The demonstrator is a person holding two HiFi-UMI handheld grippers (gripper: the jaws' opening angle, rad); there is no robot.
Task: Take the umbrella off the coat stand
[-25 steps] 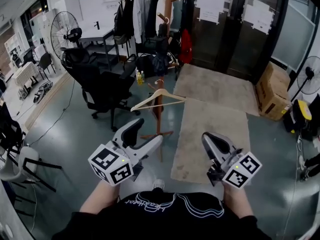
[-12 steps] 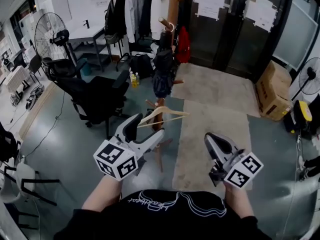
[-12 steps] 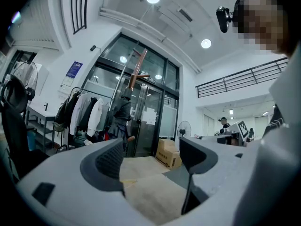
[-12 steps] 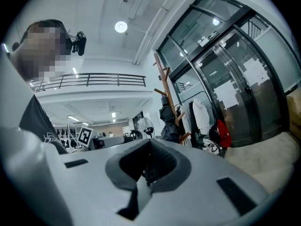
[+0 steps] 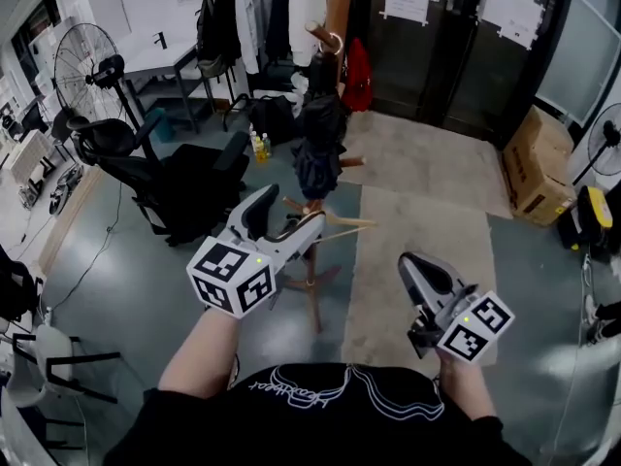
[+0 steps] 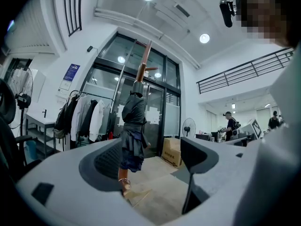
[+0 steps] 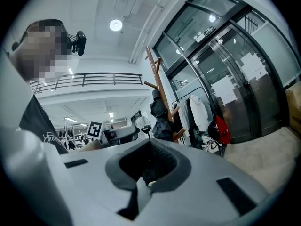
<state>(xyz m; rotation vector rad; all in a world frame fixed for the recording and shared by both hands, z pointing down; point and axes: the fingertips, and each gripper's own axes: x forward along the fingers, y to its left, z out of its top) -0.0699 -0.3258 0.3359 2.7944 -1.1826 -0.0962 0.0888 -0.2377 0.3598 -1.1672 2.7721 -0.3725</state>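
Observation:
A dark folded umbrella [image 5: 318, 136] hangs from a peg of the wooden coat stand [image 5: 336, 17], straight ahead in the head view. A wooden clothes hanger [image 5: 335, 223] hangs lower on the same stand. My left gripper [image 5: 284, 218] is held level and points at the stand, short of the umbrella. Its jaws are opening and nothing is between them. The left gripper view shows the umbrella [image 6: 133, 131] beyond the left gripper [image 6: 155, 161]. My right gripper [image 5: 424, 278] is lower right, shut and empty. The right gripper view shows the umbrella [image 7: 160, 119] on the stand [image 7: 157, 76] beyond the right gripper [image 7: 141, 175].
A black office chair [image 5: 184, 187] stands left of the stand, with a fan [image 5: 82, 66] and a rack of clothes [image 5: 252, 8] behind. A red bag [image 5: 357, 76] hangs by the glass doors. Beige rugs [image 5: 417, 236] lie to the right, with cardboard boxes [image 5: 534, 178] beyond.
Both grippers have moved forward toward the coat stand, which now looks nearer. The left gripper has risen in the picture and its jaws stand wider apart.

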